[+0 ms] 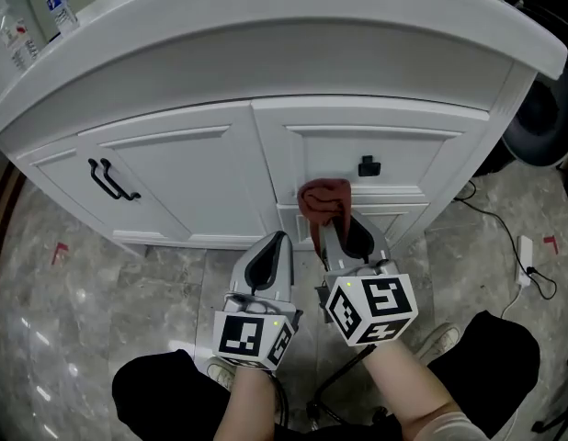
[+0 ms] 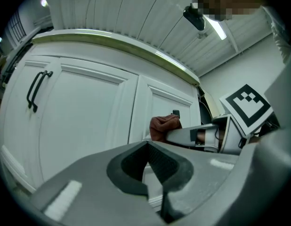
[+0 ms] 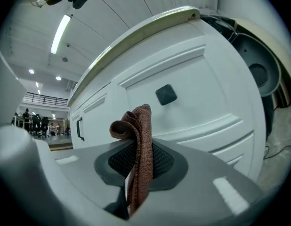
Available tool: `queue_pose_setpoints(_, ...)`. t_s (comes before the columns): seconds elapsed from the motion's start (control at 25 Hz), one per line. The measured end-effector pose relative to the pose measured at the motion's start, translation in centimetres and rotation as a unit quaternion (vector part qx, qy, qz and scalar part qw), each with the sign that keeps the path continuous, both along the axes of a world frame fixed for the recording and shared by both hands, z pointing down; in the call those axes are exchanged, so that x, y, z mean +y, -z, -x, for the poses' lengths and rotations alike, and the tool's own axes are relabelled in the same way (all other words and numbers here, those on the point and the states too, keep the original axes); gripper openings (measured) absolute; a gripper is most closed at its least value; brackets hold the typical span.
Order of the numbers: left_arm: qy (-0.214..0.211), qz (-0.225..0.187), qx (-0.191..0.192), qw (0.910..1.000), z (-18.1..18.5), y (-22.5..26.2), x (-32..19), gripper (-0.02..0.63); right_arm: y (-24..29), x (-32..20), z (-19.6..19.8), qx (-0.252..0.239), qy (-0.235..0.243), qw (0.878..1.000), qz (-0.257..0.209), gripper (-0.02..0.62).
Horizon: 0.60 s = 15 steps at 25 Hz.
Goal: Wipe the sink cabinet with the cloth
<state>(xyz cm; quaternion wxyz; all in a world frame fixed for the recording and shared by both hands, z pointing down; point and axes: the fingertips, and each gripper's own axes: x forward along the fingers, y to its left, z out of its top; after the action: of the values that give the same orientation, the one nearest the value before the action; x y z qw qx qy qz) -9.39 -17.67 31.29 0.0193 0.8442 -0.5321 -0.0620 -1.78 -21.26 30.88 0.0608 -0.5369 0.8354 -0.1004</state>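
Right gripper (image 1: 335, 235), at frame centre, is clamped on the rust-brown woven cloth (image 1: 323, 198). The cloth bunches above the jaws at the white sink cabinet (image 1: 201, 168) front, just below a black knob (image 1: 369, 165). Cabinet doors are closed. Left gripper (image 1: 275, 251): jaws together, empty.

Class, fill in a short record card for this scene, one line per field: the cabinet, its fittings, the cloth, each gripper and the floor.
Cabinet: white panelled sink cabinet with a curved top, doors shut
Fittings: black bar handle on the left door; black square knob on the right panel
Cloth: reddish-brown woven cloth, bunched, just below the knob; contact with the cabinet unclear
Right gripper: jaws clamped on the cloth
Left gripper: jaws together, nothing between them, beside the right one
Floor: grey marbled floor
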Motion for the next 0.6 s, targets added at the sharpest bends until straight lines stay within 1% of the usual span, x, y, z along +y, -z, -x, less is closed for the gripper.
queue_pose_setpoints(0.2, 0.012, 0.006, -0.014, 0.9998, 2.5, -1.0, 0.6, 0.0, -0.3, -0.9, 4.2, -0.018, 0.04, 0.999, 0.003, 0.083)
queue_pose_setpoints(0.28, 0.013, 0.008, -0.016, 0.9998, 3.1, -1.4, 0.7, 0.0, -0.3, -1.5, 5.1, -0.019, 0.049, 0.999, 0.002, 0.083)
queue_pose_setpoints(0.44, 0.014, 0.011, -0.014, 0.9997, 3.6, -1.7, 0.7, 0.0, 0.1, -2.4, 4.7, -0.033, 0.047, 0.998, 0.004, 0.086)
queue_pose_setpoints(0.6, 0.01, 0.009, -0.01, 0.9999, 2.9, -1.6, 0.4, 0.0, 0.0, -2.4, 4.0, -0.042, 0.043, 0.998, 0.008, 0.087)
